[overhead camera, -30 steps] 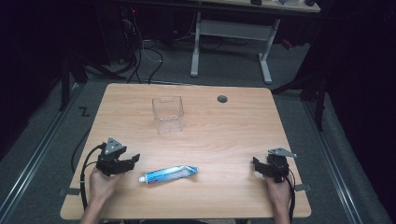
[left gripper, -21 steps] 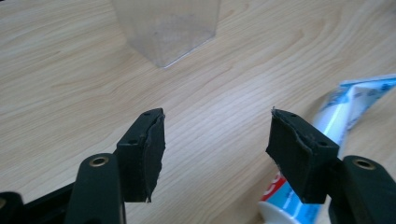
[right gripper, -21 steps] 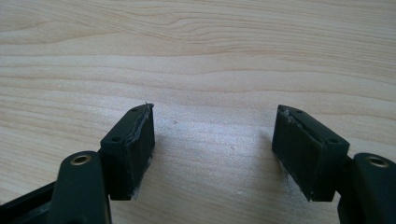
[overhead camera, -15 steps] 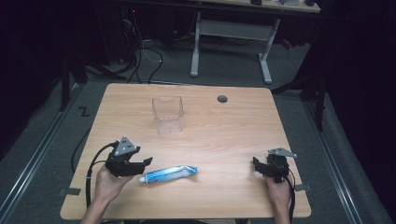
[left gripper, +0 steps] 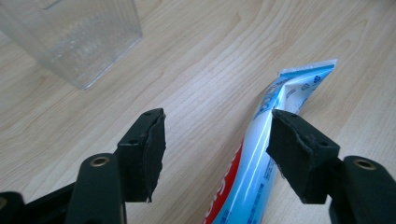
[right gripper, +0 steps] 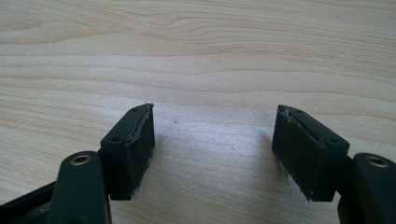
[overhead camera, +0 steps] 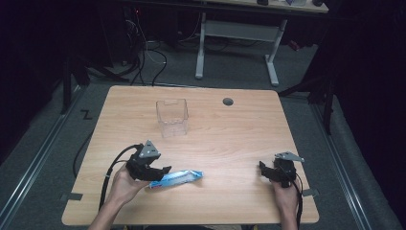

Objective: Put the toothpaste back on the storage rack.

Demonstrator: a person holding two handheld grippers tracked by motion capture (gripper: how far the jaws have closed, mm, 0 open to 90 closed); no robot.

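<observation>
Beside the toothpaste tube [overhead camera: 174, 178], which lies flat on the desk [overhead camera: 230, 139] nearer than the clear bin [overhead camera: 172, 117], the left tongs [overhead camera: 160, 173] gape around its cap end, nothing gripped yet, while the right tongs [overhead camera: 263, 168] rest open well apart.

Right gripper [right gripper: 212, 140] jaws spread (nothing between), wooden table [right gripper: 196, 56] beneath

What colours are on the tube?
Blue and white with red on the tube; clearest in the left gripper view.

High view: above the person's side, looking forward and down on the whole bench [overhead camera: 230, 139].
Left gripper view: very close, shares the toothpaste tube [left gripper: 261, 154] and clear box [left gripper: 74, 37].
Right gripper view: close above bare wood.
</observation>
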